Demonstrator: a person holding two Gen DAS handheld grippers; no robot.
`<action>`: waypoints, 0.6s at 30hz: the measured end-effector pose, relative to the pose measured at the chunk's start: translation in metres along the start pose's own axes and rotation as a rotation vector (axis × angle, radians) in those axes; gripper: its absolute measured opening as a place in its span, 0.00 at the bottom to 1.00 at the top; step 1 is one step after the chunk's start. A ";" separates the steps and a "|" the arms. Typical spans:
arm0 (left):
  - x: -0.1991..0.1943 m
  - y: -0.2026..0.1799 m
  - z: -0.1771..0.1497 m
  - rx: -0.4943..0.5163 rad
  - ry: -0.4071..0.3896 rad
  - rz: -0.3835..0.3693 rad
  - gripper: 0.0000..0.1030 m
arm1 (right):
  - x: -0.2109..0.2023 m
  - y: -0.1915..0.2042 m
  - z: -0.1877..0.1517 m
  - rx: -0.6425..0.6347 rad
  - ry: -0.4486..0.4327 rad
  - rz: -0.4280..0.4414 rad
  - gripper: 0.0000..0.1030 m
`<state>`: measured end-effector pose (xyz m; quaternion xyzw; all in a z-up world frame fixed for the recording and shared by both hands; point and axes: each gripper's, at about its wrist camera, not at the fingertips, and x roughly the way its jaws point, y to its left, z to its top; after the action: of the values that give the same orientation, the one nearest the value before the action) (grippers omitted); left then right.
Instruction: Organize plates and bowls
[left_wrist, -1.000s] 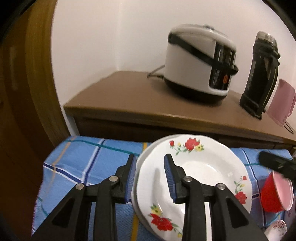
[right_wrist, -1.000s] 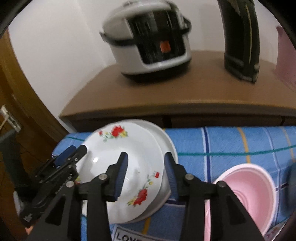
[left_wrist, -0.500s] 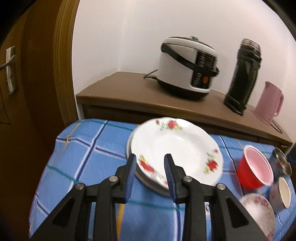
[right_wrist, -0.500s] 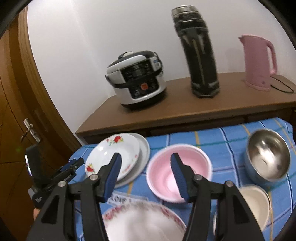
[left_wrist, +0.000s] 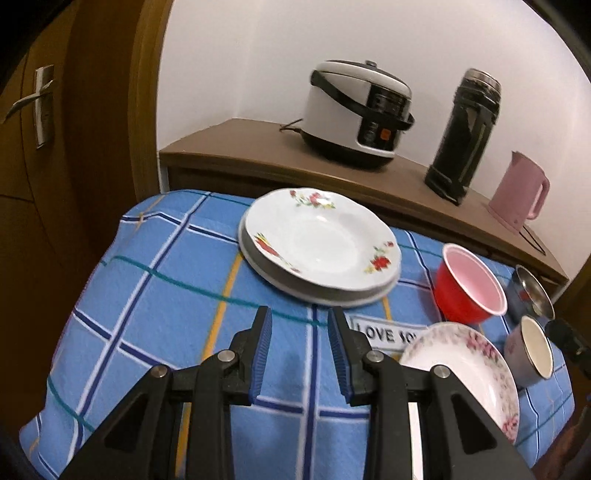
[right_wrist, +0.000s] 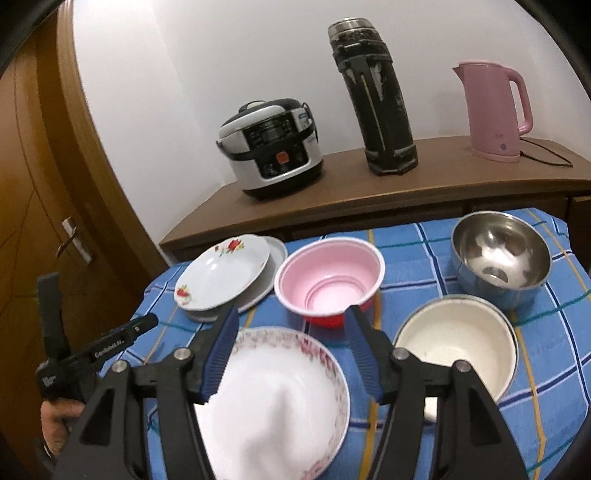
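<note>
A red-flowered white plate (left_wrist: 321, 240) lies on a plain plate at the back left of the blue checked cloth (left_wrist: 159, 295). My left gripper (left_wrist: 300, 332) hovers in front of this stack, open, with nothing between its fingers. My right gripper (right_wrist: 291, 332) hangs over a pink-flowered plate (right_wrist: 284, 398). Its jaws are opening and hold nothing. Beyond it stand a red bowl with a pink inside (right_wrist: 328, 280), a steel bowl (right_wrist: 498, 254) and a cream bowl (right_wrist: 454, 343). The plate stack (right_wrist: 225, 277) and my left gripper (right_wrist: 144, 323), held by a hand (right_wrist: 55, 410), show at left.
Behind the table stands a brown sideboard (right_wrist: 369, 206) with a rice cooker (right_wrist: 273, 151), a black thermos (right_wrist: 380, 103) and a pink kettle (right_wrist: 491, 110). A wooden door (left_wrist: 55, 147) with a metal handle is at the left. The cloth's left edge drops off.
Both grippers have pulled back from the plate stack. My left gripper no longer straddles the red-flowered plate's rim. The right gripper's jaws have widened and now hang over the pink-flowered plate.
</note>
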<state>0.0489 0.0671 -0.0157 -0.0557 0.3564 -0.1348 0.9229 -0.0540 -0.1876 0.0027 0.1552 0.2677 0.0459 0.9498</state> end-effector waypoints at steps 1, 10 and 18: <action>-0.001 -0.002 -0.001 0.002 0.004 -0.006 0.37 | -0.001 0.000 -0.004 -0.007 0.008 0.001 0.60; -0.002 -0.025 -0.016 0.039 0.042 -0.050 0.42 | -0.012 -0.009 -0.031 -0.017 0.033 -0.004 0.61; -0.002 -0.035 -0.026 0.048 0.077 -0.070 0.42 | -0.012 -0.004 -0.051 -0.047 0.070 0.008 0.67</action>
<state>0.0229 0.0345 -0.0264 -0.0407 0.3861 -0.1778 0.9042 -0.0904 -0.1796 -0.0339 0.1322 0.2989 0.0614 0.9431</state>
